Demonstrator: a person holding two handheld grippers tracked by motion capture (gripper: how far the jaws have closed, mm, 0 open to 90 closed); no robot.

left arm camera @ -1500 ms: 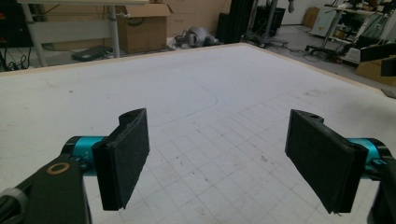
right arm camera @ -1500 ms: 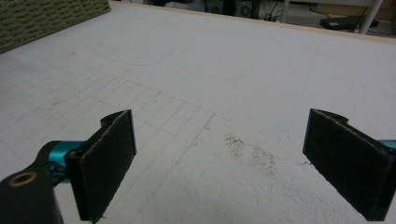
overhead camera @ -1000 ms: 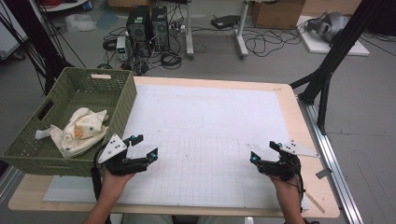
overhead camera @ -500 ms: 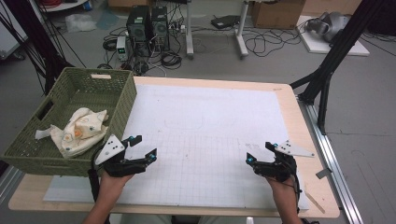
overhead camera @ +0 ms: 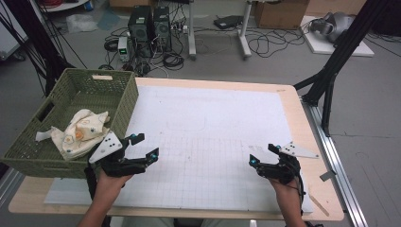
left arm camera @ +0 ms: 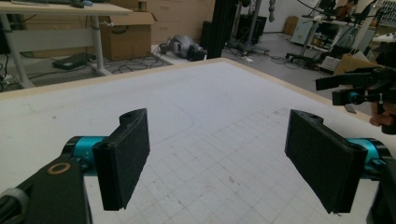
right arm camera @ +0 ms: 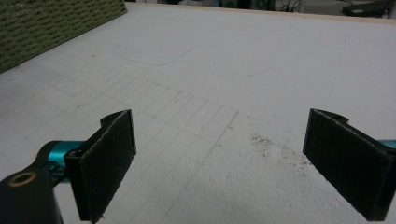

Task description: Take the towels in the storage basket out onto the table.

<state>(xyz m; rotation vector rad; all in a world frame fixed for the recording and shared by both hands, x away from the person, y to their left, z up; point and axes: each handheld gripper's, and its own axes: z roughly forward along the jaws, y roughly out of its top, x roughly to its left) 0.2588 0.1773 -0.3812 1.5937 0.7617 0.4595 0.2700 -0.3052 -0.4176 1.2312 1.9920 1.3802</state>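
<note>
Each hand-held gripper, left (overhead camera: 144, 147) and right (overhead camera: 263, 154), gapes wide, empty, over bare mat (overhead camera: 213, 123) beside the basket (overhead camera: 120, 101).

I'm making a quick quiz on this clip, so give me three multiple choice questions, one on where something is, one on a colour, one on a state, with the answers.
1. Where does the cloth lie?
A. in the basket
B. on the white mat
C. between the grippers

2. What colour is the basket?
A. blue
B. green
C. red

3. How do the left gripper and right gripper stand?
A. both shut
B. left alone open
C. both open

Answers:
1 A, the high view shows the cloth bundled inside the basket's walls.
2 B, its woven sides are olive green.
3 C, in each gripper view the two black jaws stand wide apart with nothing between them.
</note>
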